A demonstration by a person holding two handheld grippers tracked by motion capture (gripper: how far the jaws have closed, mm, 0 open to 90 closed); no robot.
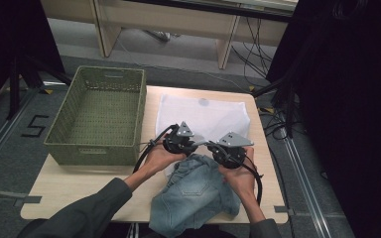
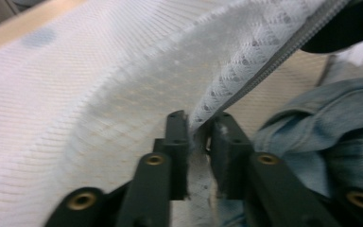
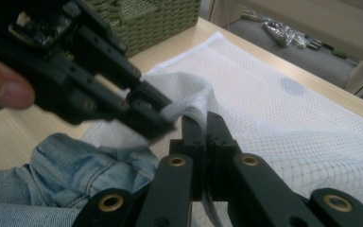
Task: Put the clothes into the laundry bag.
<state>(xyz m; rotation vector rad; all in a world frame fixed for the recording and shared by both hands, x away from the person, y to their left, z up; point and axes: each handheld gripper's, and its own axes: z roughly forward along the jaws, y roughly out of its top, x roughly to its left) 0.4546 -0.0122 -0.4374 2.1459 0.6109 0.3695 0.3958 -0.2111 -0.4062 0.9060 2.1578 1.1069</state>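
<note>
White mesh bag [image 1: 203,116] edge pinched in both left gripper [image 2: 199,135] and right gripper [image 3: 204,124], denim jeans [image 1: 193,193] just below.

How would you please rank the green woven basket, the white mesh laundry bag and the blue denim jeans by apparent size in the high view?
1. Green woven basket, largest.
2. White mesh laundry bag and blue denim jeans: similar; the jeans lie nearer the camera and crumpled, so unranked.

I have both forearms in from below, my left hand-held gripper [image 1: 194,144] and right hand-held gripper [image 1: 212,145] tip to tip, each apparently clamped tight.
</note>
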